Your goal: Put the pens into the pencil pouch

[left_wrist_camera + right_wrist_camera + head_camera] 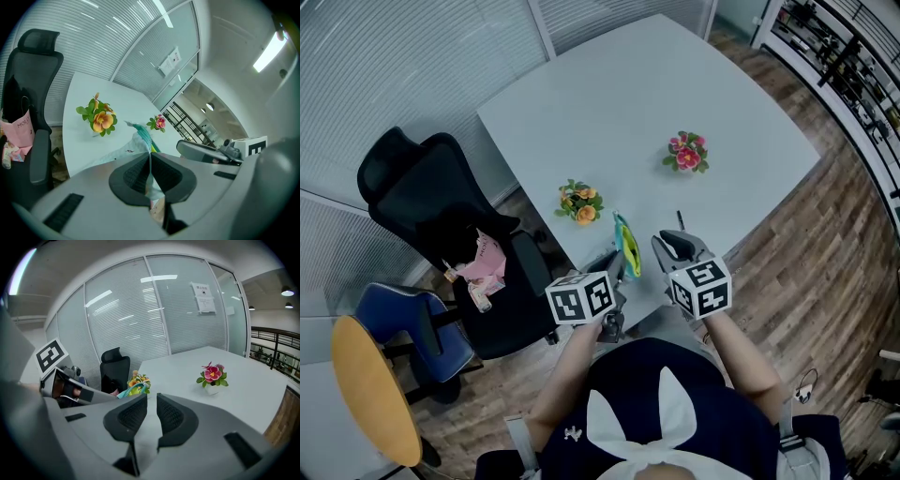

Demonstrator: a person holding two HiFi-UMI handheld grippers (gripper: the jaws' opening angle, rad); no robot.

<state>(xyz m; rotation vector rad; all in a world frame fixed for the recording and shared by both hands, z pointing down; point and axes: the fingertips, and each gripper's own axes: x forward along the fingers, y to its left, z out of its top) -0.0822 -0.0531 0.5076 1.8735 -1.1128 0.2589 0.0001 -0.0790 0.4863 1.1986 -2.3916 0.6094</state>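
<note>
A teal and yellow pencil pouch [627, 246] is held up on edge near the table's front edge. My left gripper [616, 269] is shut on its near end; in the left gripper view the pale fabric [136, 143] runs out from between the closed jaws [150, 169]. A thin dark pen [680, 221] lies on the table just beyond my right gripper [673, 246]. The right gripper [151, 411] hangs to the right of the pouch [130, 390], jaws a little apart with nothing between them.
An orange flower pot [580, 202] stands just behind the pouch, and a pink one [687, 153] further right. The pale table [628, 103] stretches away behind them. A black office chair [441, 216] with a pink bag stands to the left of the table.
</note>
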